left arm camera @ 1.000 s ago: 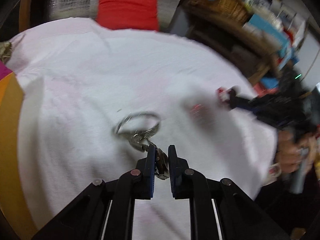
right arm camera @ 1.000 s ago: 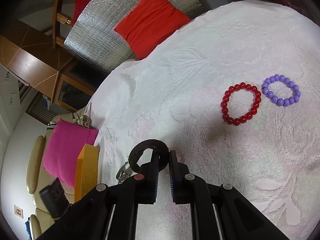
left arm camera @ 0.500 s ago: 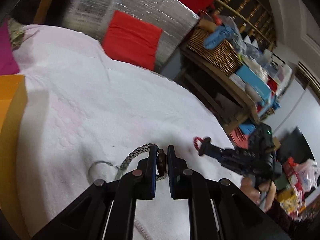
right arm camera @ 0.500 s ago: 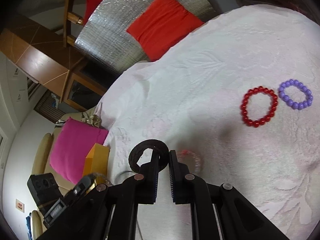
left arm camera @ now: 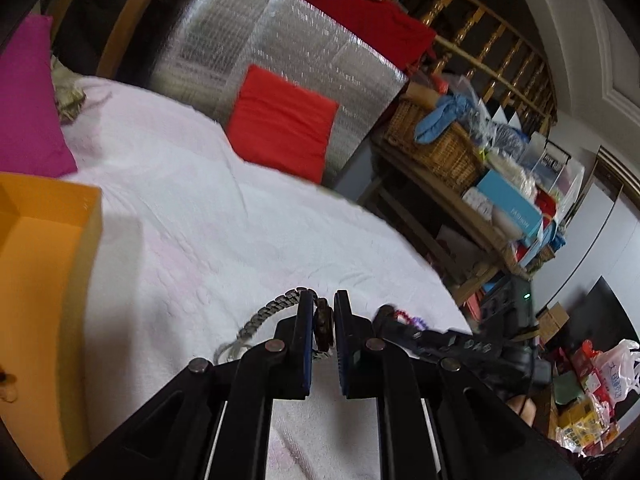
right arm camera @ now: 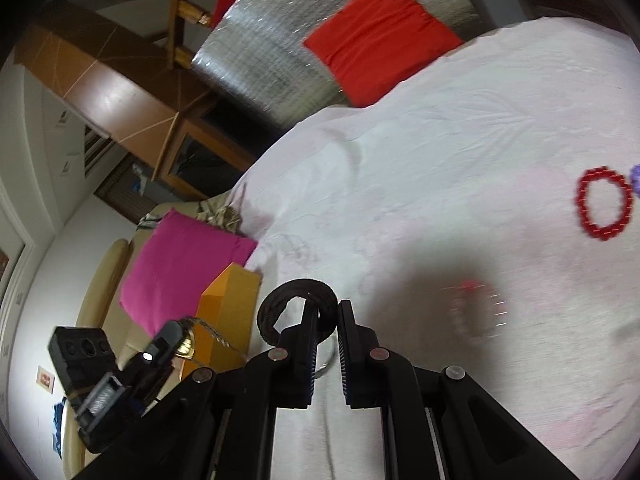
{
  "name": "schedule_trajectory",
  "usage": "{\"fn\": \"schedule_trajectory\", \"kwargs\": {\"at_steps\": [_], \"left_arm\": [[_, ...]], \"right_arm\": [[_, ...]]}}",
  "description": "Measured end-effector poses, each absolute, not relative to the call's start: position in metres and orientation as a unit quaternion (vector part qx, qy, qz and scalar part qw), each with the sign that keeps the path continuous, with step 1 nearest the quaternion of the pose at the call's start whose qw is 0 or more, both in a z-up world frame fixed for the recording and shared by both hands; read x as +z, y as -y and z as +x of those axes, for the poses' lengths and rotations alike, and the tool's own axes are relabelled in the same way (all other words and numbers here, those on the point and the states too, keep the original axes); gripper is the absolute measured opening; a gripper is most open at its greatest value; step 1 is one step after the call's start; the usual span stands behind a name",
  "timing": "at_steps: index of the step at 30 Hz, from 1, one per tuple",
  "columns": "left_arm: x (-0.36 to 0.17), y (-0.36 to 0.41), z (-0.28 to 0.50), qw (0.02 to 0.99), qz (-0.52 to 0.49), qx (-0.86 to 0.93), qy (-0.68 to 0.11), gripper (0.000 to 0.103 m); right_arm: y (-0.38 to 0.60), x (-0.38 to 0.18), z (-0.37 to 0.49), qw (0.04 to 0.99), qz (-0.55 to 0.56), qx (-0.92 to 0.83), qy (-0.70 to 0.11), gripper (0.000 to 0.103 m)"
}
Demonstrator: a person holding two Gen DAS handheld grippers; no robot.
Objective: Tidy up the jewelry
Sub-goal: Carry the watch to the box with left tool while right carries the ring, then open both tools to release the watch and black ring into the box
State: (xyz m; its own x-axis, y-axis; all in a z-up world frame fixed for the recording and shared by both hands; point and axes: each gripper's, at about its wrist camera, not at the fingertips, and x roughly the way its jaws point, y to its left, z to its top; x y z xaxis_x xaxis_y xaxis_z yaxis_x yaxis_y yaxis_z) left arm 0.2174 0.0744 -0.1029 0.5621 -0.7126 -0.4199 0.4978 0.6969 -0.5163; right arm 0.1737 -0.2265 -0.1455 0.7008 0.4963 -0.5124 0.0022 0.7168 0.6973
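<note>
Here the left gripper [left arm camera: 323,320] pinches a metal watch [left arm camera: 276,312], the right gripper [right arm camera: 325,320] a black bracelet [right arm camera: 280,304].

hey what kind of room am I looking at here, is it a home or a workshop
Most likely a lived-in home, perhaps a living room. A sofa with a magenta cushion sits beside the white cloth-covered table, a wooden shelf holds wicker baskets and boxes, and a gilded railing runs behind.

The left gripper [left arm camera: 323,318] has lifted the metal watch [left arm camera: 276,314] off the white cloth [left arm camera: 200,216]; the orange box [left arm camera: 44,240] looms nearer.
</note>
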Motion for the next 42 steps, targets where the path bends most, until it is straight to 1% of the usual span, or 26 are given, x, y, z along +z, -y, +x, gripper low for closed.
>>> {"fn": "schedule_trajectory", "kwargs": {"at_steps": [6, 10, 13, 19, 22, 25, 27, 28, 30, 31, 32, 33, 34, 35, 36, 37, 42], "left_arm": [[-0.083, -0.109, 0.196, 0.884, -0.181, -0.332, -0.277, 0.01], [-0.074, -0.126, 0.184, 0.905, -0.164, -0.297, -0.259, 0.01], [-0.066, -0.139, 0.175, 0.925, -0.142, -0.253, -0.245, 0.01], [-0.058, -0.192, 0.161, 0.951, -0.154, -0.153, -0.219, 0.01], [-0.062, -0.216, 0.156, 0.961, -0.148, -0.088, -0.217, 0.01], [-0.076, -0.237, 0.159, 0.96, -0.135, -0.032, -0.243, 0.01], [-0.091, -0.25, 0.165, 0.952, -0.131, -0.002, -0.276, 0.01], [-0.099, -0.253, 0.168, 0.947, -0.126, 0.007, -0.294, 0.01], [-0.119, -0.258, 0.18, 0.931, -0.125, 0.025, -0.341, 0.01], [-0.124, -0.26, 0.183, 0.926, -0.129, 0.029, -0.353, 0.01], [-0.131, -0.261, 0.184, 0.922, -0.132, 0.033, -0.363, 0.011], [-0.135, -0.262, 0.187, 0.918, -0.135, 0.037, -0.371, 0.014], [-0.136, -0.264, 0.188, 0.917, -0.138, 0.04, -0.372, 0.026], [-0.136, -0.264, 0.188, 0.918, -0.14, 0.045, -0.369, 0.045], [-0.136, -0.265, 0.186, 0.919, -0.14, 0.052, -0.364, 0.052], [-0.135, -0.262, 0.185, 0.922, -0.138, 0.055, -0.359, 0.056], [-0.134, -0.228, 0.189, 0.93, -0.081, 0.048, -0.356, 0.057]], "right_arm": [[0.179, -0.139, 0.174, 0.865, 0.301, 0.172, -0.361, 0.011], [0.148, -0.137, 0.172, 0.868, 0.278, 0.193, -0.363, 0.011], [0.129, -0.135, 0.173, 0.867, 0.268, 0.206, -0.367, 0.011], [0.082, -0.119, 0.181, 0.869, 0.251, 0.237, -0.355, 0.011], [0.052, -0.109, 0.186, 0.87, 0.242, 0.259, -0.343, 0.011], [0.02, -0.106, 0.192, 0.867, 0.228, 0.279, -0.343, 0.011], [-0.001, -0.108, 0.195, 0.865, 0.216, 0.29, -0.349, 0.011], [-0.011, -0.11, 0.197, 0.864, 0.209, 0.292, -0.352, 0.013], [-0.033, -0.118, 0.202, 0.865, 0.186, 0.287, -0.367, 0.014], [-0.042, -0.122, 0.203, 0.863, 0.175, 0.288, -0.377, 0.02], [-0.049, -0.128, 0.205, 0.861, 0.164, 0.286, -0.388, 0.028], [-0.052, -0.132, 0.205, 0.861, 0.157, 0.28, -0.395, 0.032], [-0.052, -0.136, 0.206, 0.859, 0.157, 0.274, -0.402, 0.044], [-0.049, -0.139, 0.207, 0.856, 0.164, 0.274, -0.407, 0.055], [-0.042, -0.14, 0.207, 0.852, 0.181, 0.275, -0.406, 0.055], [-0.033, -0.139, 0.207, 0.853, 0.195, 0.272, -0.4, 0.055], [0.01, -0.134, 0.208, 0.864, 0.225, 0.235, -0.384, 0.055]]}}
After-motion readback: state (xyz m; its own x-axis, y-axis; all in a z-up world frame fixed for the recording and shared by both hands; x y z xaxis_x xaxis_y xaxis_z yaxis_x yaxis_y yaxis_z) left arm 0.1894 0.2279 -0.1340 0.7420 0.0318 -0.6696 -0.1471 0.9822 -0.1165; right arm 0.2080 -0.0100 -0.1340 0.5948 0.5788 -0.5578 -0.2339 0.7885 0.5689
